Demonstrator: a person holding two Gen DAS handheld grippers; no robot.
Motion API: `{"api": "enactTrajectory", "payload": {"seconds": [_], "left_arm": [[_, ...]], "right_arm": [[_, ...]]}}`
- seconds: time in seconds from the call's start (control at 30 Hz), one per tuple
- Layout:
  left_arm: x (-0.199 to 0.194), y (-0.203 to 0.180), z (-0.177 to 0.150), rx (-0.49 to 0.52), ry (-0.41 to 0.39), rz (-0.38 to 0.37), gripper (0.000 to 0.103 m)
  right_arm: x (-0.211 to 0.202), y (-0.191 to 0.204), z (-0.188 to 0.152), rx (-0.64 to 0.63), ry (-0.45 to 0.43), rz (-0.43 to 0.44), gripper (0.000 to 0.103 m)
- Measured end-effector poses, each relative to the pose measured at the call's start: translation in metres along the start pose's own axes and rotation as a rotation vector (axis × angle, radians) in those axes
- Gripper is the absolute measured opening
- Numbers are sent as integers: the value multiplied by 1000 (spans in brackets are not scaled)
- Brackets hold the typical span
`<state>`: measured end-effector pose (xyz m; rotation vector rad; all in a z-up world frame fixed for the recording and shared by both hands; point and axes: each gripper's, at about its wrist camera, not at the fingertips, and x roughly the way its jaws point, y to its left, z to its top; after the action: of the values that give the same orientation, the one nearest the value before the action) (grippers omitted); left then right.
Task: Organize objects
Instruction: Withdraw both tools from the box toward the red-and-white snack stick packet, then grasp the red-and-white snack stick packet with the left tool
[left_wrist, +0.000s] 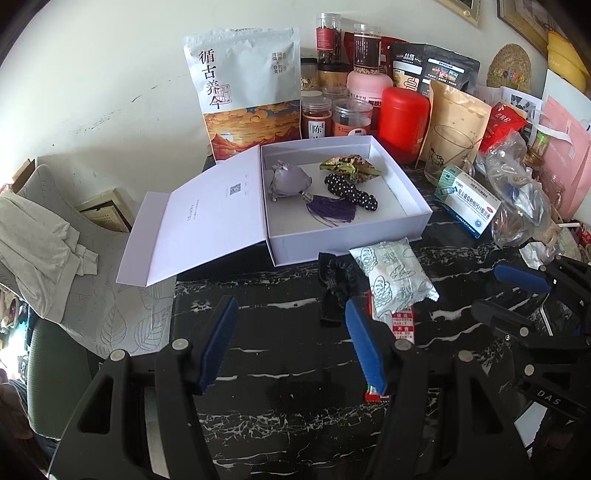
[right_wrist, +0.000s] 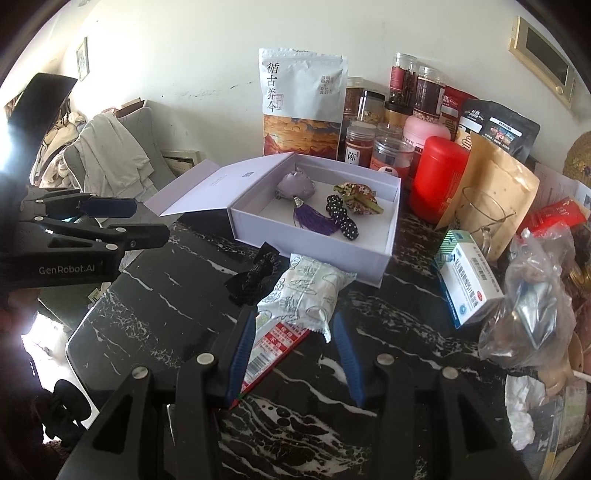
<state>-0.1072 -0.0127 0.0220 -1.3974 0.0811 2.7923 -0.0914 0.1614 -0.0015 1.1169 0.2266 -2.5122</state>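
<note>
An open white box (left_wrist: 343, 236) (right_wrist: 373, 266) sits on the black marble table, lid flipped left. Inside lie a grey pouch with a purple tassel (left_wrist: 290, 181) (right_wrist: 297, 184), a black dotted hair clip (left_wrist: 351, 192) (right_wrist: 341, 218) and a green patterned piece (left_wrist: 351, 166) (right_wrist: 358, 194). In front of the box lie a black scrunchie (left_wrist: 336, 284) (right_wrist: 255, 277), a white-green packet (left_wrist: 393, 280) (right_wrist: 310, 291) and a red-white sachet (left_wrist: 400, 325) (right_wrist: 273, 350). My left gripper (left_wrist: 291, 321) is open and empty, just near the scrunchie. My right gripper (right_wrist: 295, 332) is open, its fingers either side of the packet's near end.
A big tea pouch (left_wrist: 247, 88), jars, a red canister (left_wrist: 404, 122) and a kraft bag stand behind the box. A glass mug (left_wrist: 448, 155), a medicine box (left_wrist: 467, 203) (right_wrist: 469, 280) and a plastic bag (right_wrist: 532, 295) crowd the right. A chair with clothes (left_wrist: 48, 236) stands left.
</note>
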Motion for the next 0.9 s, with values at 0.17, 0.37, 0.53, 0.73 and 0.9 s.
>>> {"api": "enactTrajectory", "payload": {"seconds": [0.17, 0.37, 0.53, 0.73, 0.9], "left_arm": [[2, 3, -24, -2, 29, -1, 59], [4, -1, -47, 3, 58, -11, 59], [12, -7, -62, 16, 86, -17, 59], [26, -12, -80, 17, 131, -23, 59], [36, -13, -90, 20, 146, -32, 59]], "right_arm": [[-2, 9, -21, 4, 16, 17, 44], [-2, 23, -43, -8, 30, 61, 44], [4, 33, -59, -9, 52, 106, 44], [12, 44, -77, -6, 84, 164, 44], [20, 53, -90, -13, 106, 209, 45]]}}
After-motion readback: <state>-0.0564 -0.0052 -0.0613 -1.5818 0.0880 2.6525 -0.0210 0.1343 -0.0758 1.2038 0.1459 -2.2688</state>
